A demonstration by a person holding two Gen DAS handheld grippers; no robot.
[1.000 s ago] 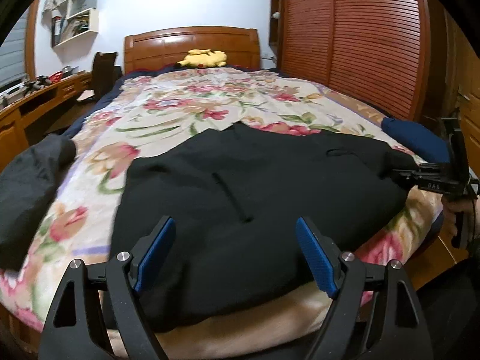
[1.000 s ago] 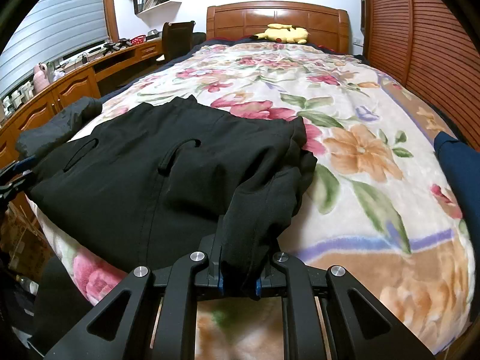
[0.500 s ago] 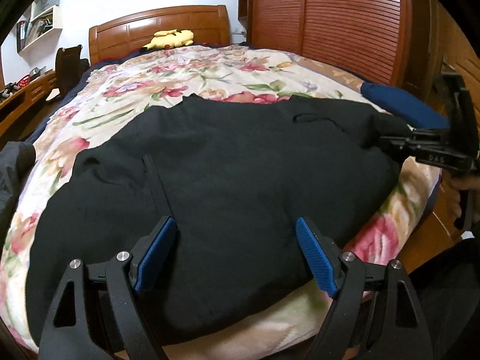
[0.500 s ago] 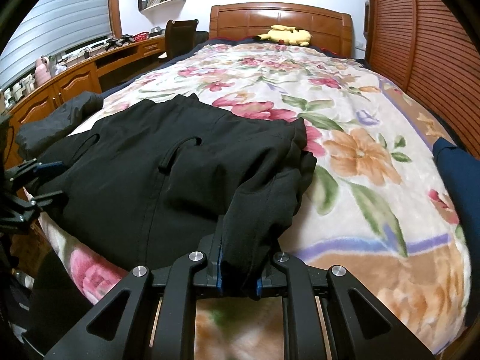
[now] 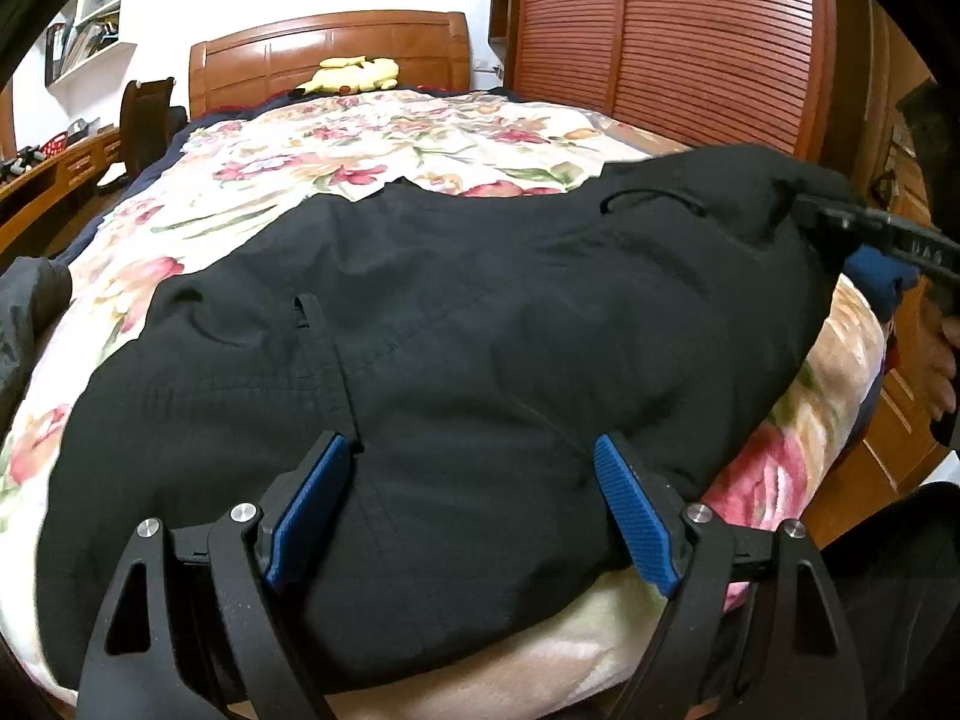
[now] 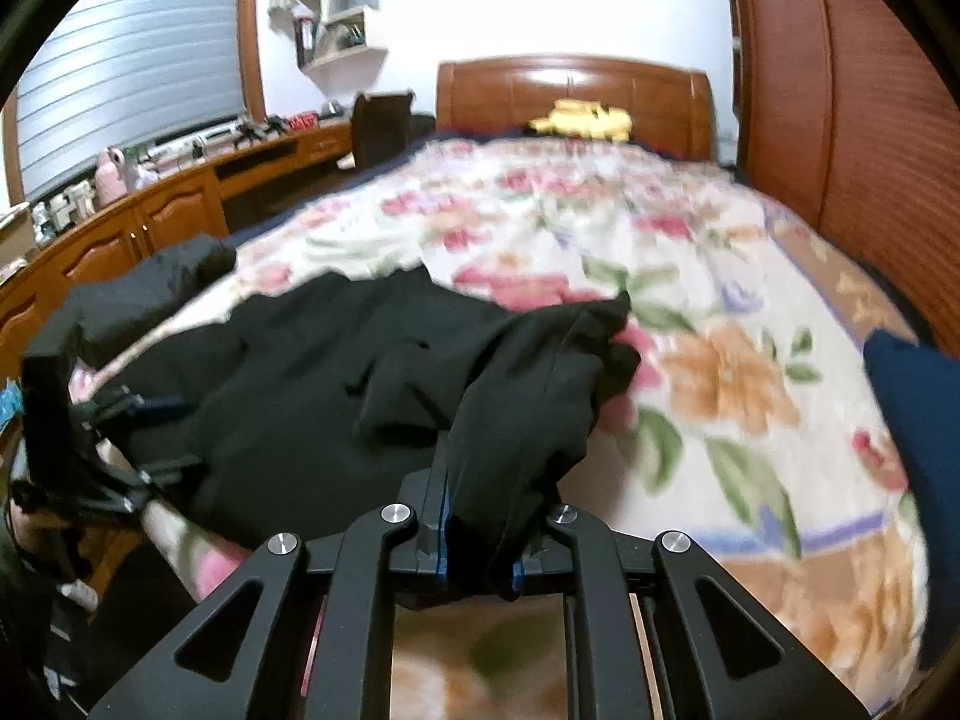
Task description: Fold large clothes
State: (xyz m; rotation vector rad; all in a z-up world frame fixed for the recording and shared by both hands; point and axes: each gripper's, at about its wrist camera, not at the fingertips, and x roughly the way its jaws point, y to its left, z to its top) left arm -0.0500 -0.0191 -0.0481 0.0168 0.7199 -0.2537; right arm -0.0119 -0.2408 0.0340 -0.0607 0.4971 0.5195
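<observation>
A large black garment (image 5: pixel 480 336) lies spread across the near end of the floral bed cover (image 5: pixel 384 144). My left gripper (image 5: pixel 474 510) is open, its blue pads on either side of the garment's near edge. My right gripper (image 6: pixel 477 546) is shut on a bunched corner of the black garment (image 6: pixel 522 408) and lifts it off the bed. In the left wrist view the right gripper (image 5: pixel 840 222) shows at the far right with the raised corner. In the right wrist view the left gripper (image 6: pixel 150 438) shows at the left edge.
A second dark garment (image 6: pixel 138 294) lies at the bed's left side. A folded navy item (image 6: pixel 918 408) lies at the right side. A yellow plush toy (image 5: pixel 354 75) sits by the wooden headboard (image 5: pixel 324 54). A desk (image 6: pixel 180 204) runs along the left; slatted wardrobe doors (image 5: pixel 672 36) stand on the right.
My left gripper has moved in closer over the garment's near edge. My right gripper has lifted its held corner upward, and its view is blurred by motion.
</observation>
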